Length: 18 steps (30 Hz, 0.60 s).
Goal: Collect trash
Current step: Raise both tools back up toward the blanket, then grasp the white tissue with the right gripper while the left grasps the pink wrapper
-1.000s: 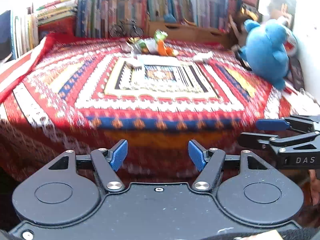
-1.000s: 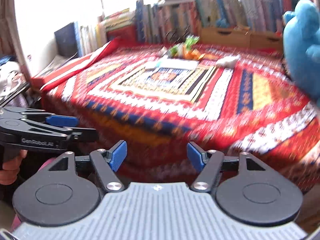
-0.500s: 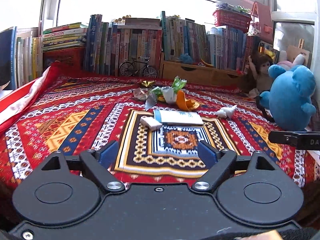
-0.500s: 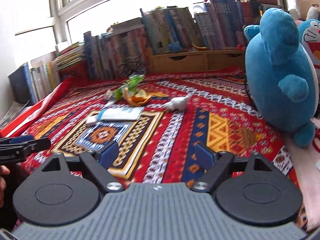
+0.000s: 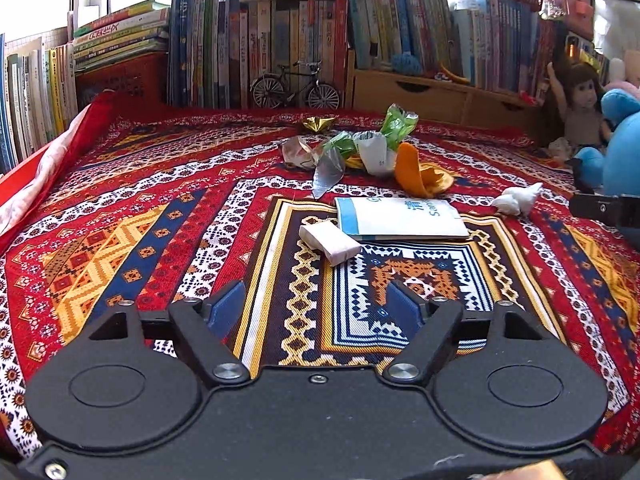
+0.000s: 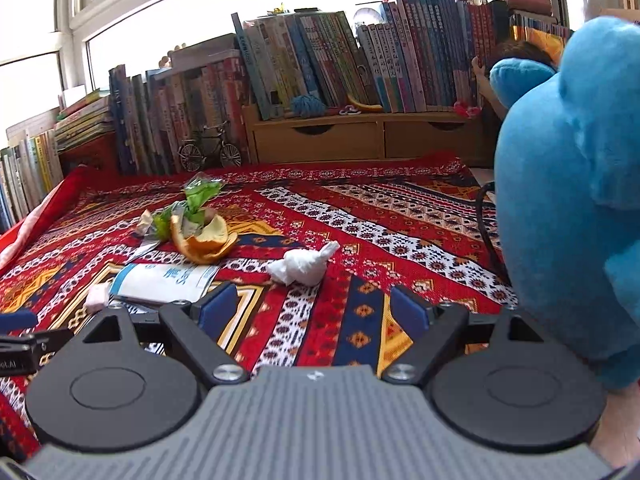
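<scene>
The left tongs (image 5: 314,306) hang open over the patterned cloth (image 5: 120,240) that covers the bench, nothing between the 2 blue pads (image 5: 224,308). Just ahead of them, at 12 o'clock, lies a small folded white packet (image 5: 330,242), touching the near corner of a flat blue-and-white pouch (image 5: 400,220). Farther on toward 12 o'clock sits the main heap of trash: a curl of orange peel (image 5: 420,174), a crumpled white-and-green wrapper (image 5: 380,144), a clear crinkled film (image 5: 298,152) and a scrap of gold foil (image 5: 318,123) behind it.

The right tongs (image 6: 314,308) are open too, empty, held low above the cloth (image 6: 400,220). A crumpled white tissue (image 6: 302,266) lies close in front of them at 12 o'clock, apart from the rest. At 11 o'clock the pouch (image 6: 164,280) rests flat, with the orange peel (image 6: 204,240) and green wrapper (image 6: 196,200) beyond it at about 11 o'clock. The left tool's tip shows at the 9 o'clock edge.

A big blue plush toy (image 6: 572,200) fills the 3 o'clock side of the right view, standing on the cloth's edge. Along the back, rows of books (image 6: 320,60) stand upright, with a little model bicycle (image 6: 210,152) in front of them and 2 wooden drawers (image 6: 360,136) beside it. A doll (image 5: 580,108) leans by the plush at 2 o'clock in the left view.
</scene>
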Each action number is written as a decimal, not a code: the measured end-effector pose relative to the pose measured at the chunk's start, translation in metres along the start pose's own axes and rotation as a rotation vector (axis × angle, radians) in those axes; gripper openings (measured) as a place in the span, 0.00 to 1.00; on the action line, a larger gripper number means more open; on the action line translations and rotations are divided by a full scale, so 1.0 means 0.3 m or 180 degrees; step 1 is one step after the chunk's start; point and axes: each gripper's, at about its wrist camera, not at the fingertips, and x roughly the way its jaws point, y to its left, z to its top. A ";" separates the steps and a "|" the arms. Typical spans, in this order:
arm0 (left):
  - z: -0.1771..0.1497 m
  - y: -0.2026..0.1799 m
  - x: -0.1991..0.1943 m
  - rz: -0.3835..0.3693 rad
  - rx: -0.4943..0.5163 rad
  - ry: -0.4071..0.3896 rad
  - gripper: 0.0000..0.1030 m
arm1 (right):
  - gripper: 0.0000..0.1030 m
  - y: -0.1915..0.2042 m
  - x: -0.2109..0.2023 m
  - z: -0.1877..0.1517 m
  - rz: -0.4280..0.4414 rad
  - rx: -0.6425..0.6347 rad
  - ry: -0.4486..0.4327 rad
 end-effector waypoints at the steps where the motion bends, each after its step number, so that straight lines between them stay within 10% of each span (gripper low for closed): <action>1: 0.003 0.000 0.014 -0.0008 0.0007 0.0013 0.71 | 0.87 -0.007 0.022 0.006 0.0007 0.0042 0.0023; 16: 0.071 -0.029 0.143 -0.0110 0.0021 -0.0015 0.46 | 0.87 -0.007 0.252 0.050 0.0118 0.0297 0.0282; 18: 0.075 -0.040 0.159 -0.0112 0.0039 0.0023 0.33 | 0.71 -0.002 0.272 0.051 0.0129 0.0283 0.0328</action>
